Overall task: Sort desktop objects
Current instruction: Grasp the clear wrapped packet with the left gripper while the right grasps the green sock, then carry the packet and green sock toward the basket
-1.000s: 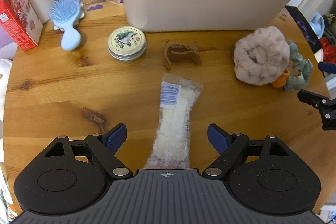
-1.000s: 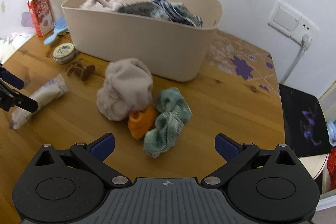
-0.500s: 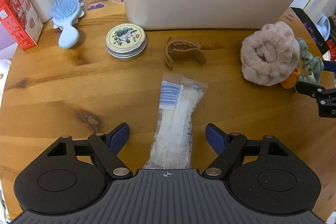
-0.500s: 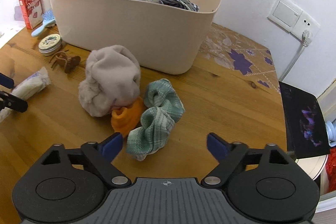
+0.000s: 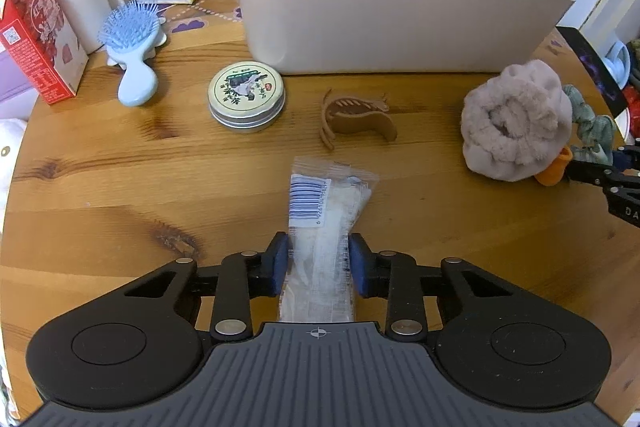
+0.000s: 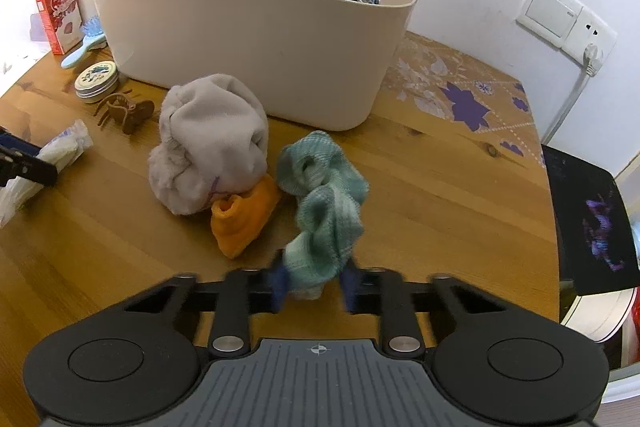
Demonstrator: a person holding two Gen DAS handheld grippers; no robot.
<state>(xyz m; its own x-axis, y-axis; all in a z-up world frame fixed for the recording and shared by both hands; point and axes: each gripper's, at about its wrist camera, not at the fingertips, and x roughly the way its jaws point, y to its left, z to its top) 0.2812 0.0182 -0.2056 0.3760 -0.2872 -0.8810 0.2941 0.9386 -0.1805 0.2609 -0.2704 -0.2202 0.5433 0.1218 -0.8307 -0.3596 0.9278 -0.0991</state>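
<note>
Both closing: left hand-held gripper (image 5: 319,263) pinching the slick plastic packet (image 5: 328,223), right hand-held gripper (image 6: 314,281) nipping the green sock's (image 6: 324,211) tip; liable to slip free once lifted off the counter (image 5: 120,187).

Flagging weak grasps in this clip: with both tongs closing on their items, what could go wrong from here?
1. The left tongs are closing on the near end of the plastic packet; the far end may sag or slip when lifted.
2. The right tongs are closing on the tip of the green sock, which touches the orange sock beside the grey bundle; lifting may drag them along.
</note>
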